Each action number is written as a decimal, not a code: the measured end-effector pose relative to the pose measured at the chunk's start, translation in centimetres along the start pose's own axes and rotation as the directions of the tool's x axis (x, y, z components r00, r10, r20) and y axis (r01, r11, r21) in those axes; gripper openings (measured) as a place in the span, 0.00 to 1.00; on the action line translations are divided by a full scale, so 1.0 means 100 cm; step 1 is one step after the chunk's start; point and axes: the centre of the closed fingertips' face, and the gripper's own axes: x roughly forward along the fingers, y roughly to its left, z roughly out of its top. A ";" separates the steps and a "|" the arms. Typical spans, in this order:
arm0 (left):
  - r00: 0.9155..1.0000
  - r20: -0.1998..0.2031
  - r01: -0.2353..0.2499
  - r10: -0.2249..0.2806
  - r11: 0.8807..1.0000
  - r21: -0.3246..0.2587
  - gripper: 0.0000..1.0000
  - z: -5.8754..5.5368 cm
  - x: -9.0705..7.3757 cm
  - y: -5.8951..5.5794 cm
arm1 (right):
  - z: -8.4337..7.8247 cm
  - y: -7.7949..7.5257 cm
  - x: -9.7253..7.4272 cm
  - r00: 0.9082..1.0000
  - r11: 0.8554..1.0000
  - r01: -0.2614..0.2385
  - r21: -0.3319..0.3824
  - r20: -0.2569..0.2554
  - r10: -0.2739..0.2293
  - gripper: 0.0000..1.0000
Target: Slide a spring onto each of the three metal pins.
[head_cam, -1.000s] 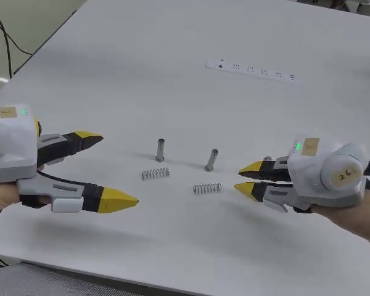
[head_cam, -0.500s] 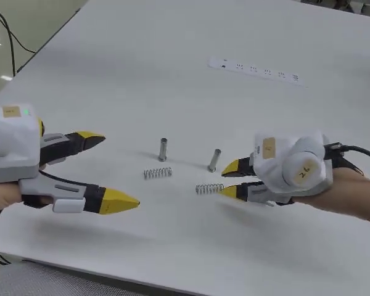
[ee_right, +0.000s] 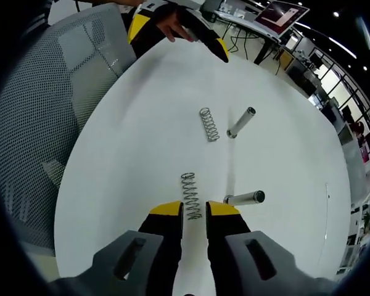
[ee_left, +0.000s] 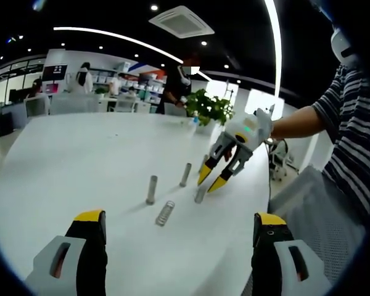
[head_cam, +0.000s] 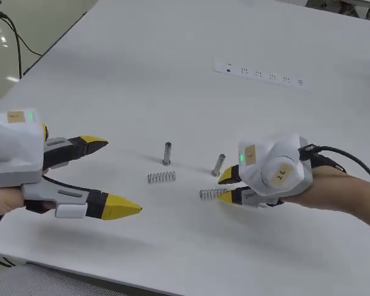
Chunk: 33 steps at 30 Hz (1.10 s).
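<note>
Two hand-held grippers are mine to steer. Nearest me, my left hand-held gripper [head_cam: 108,176] hangs over the white worktop [head_cam: 172,61] with its yellow-tipped jaws spread wide and nothing in them. My right hand-held gripper [ee_right: 195,211] has its jaws drawn to a narrow slot straddling the near end of a thin silvery wire coil spring [ee_right: 190,194] lying flat. Whether the tips already pinch it I cannot tell. I judge the spring feather-light, squashy and apt to roll or ping away, so I'd take it lightly across the coils near one end, leaving the bore open. Just beside it stands a short grey metal pin [ee_right: 243,198], close enough that my jaw could knock it. Farther on, a second coil spring [ee_right: 208,123] lies beside a second upright metal pin [ee_right: 240,122]. Neither pin wears a spring yet. A white power strip [head_cam: 265,75] lies well beyond, out of the way.
</note>
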 end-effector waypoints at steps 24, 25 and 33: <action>1.000 -0.022 0.013 -0.012 1.000 0.015 0.96 -0.004 0.000 -0.007 | -0.006 0.005 0.003 1.000 0.999 -0.010 0.044 0.009 0.009 0.08; 1.000 -0.027 0.016 -0.016 1.000 0.022 0.96 -0.004 0.001 -0.008 | -0.004 0.004 0.000 1.000 0.999 -0.002 0.048 0.016 0.001 0.08; 0.996 -0.065 0.058 -0.055 0.997 0.059 0.93 -0.006 0.006 -0.021 | 0.002 0.004 -0.019 0.998 0.997 0.025 0.069 0.047 -0.028 0.08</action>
